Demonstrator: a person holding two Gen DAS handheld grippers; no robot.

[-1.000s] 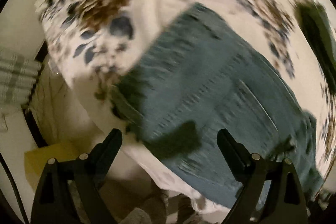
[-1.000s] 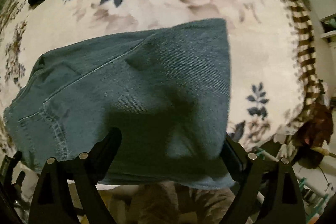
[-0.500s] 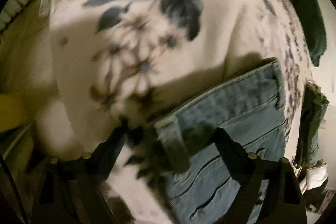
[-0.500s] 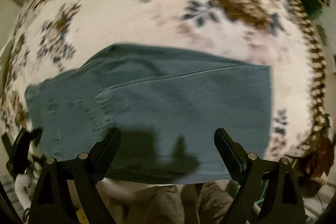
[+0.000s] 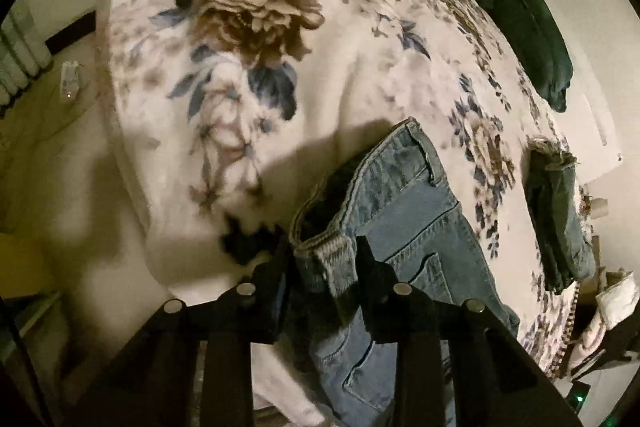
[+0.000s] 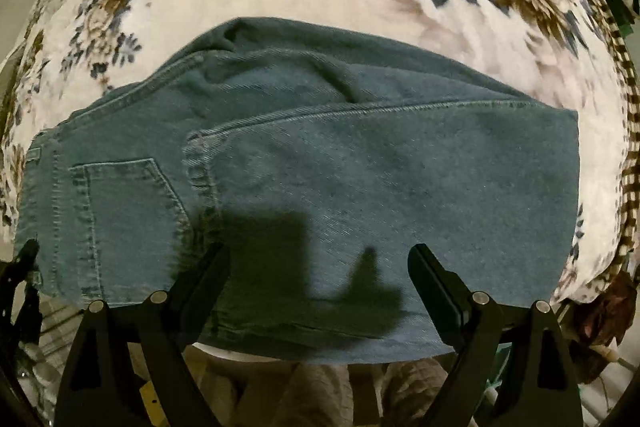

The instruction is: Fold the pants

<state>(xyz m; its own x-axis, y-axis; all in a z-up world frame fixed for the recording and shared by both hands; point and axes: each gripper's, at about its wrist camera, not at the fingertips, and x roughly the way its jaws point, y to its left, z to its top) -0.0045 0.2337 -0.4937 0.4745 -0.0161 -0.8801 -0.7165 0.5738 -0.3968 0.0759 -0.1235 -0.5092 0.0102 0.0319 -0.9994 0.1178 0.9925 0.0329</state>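
Jeans (image 6: 360,187) lying half-folded on floral bed blanket (image 5: 248,75) | left gripper (image 5: 324,259) fingers closing around waistband corner (image 5: 320,239) | right gripper (image 6: 320,267) fingers spread, hovering above leg | advice: pinch all layers before lifting

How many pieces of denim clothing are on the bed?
2: the jeans between the left fingers, and a smaller denim piece near the bed's right edge. Others may be hidden.
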